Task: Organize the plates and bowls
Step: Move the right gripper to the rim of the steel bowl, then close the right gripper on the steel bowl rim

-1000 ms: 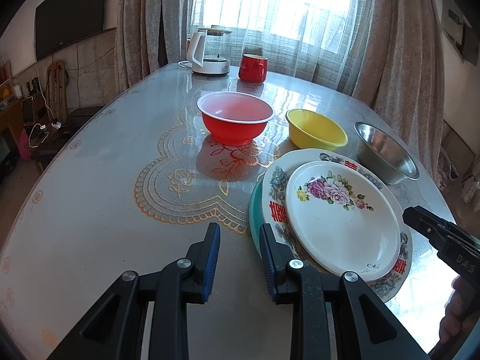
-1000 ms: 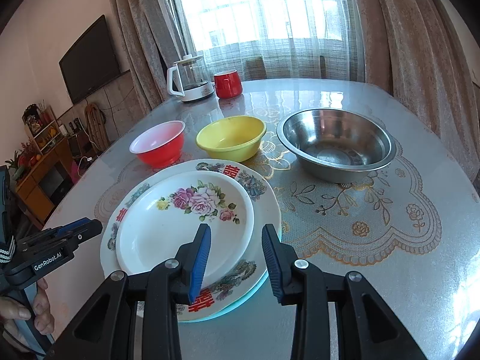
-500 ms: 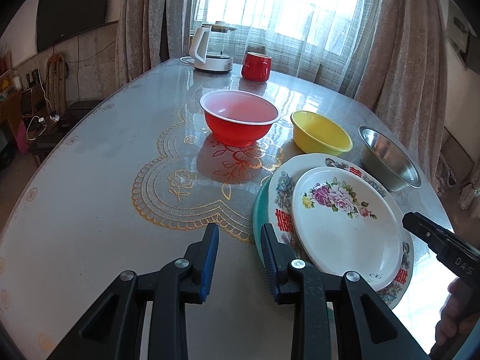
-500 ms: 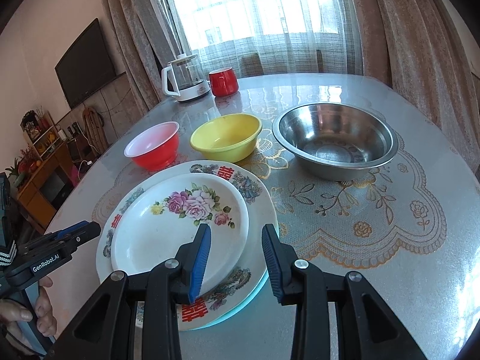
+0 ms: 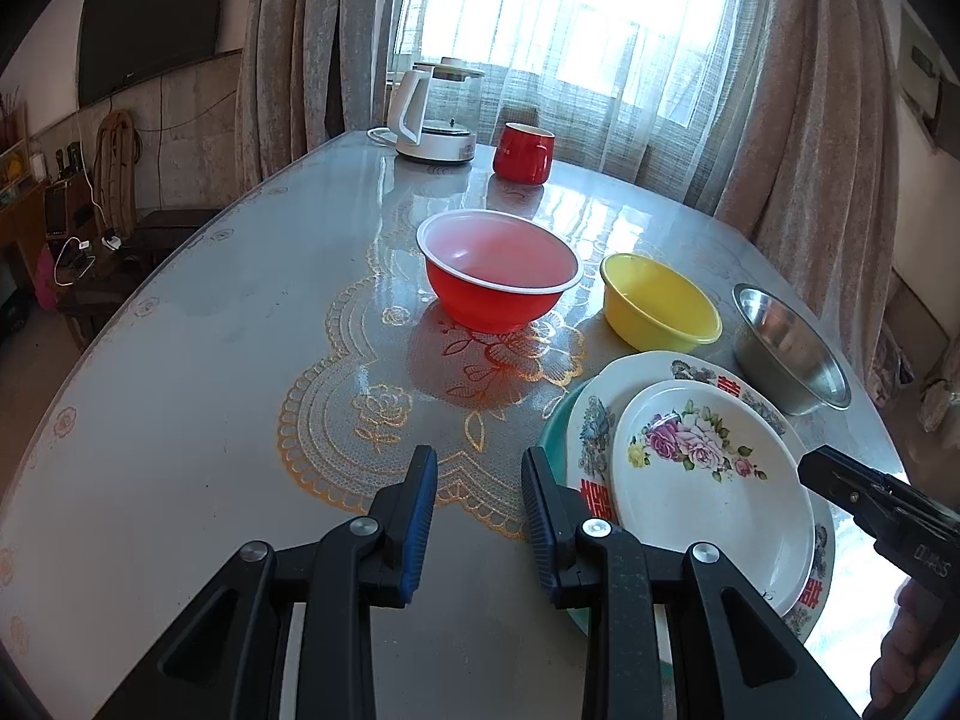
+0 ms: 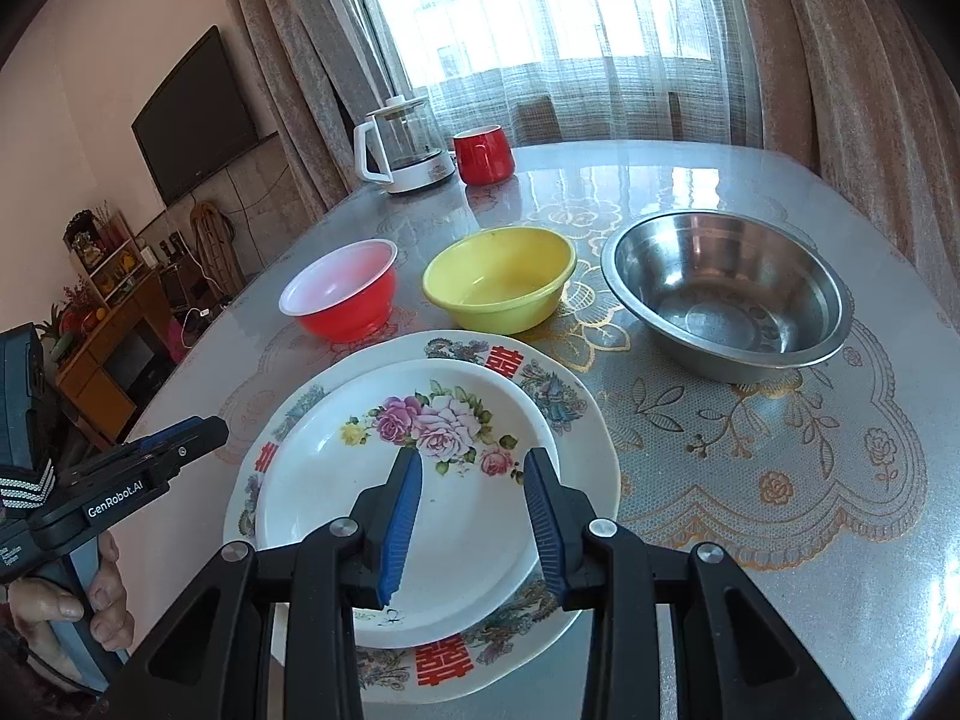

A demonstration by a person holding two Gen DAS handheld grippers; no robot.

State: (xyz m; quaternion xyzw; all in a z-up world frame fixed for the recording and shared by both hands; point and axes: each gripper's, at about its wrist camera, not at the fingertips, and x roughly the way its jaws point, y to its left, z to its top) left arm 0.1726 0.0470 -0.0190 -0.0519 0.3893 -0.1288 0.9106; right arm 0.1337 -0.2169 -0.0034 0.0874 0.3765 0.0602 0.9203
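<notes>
Both claws are open and holding nothing: the left claw (image 5: 478,501) hangs just left of the plate stack (image 5: 708,474), the right claw (image 6: 471,507) right over it. Behind the stack on the surface (image 5: 198,372) sit the red bowl (image 5: 499,277), yellow bowl (image 5: 659,299) and steel bowl (image 5: 789,348).

Red bowl (image 5: 501,276), yellow bowl (image 5: 660,309), rose-patterned white plate (image 6: 414,474).

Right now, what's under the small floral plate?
The small floral plate sits on a larger plate with red characters. Under that, a teal plate shows only as a rim sliver in the left wrist view; its face is covered. Anything lower is hidden.
</notes>
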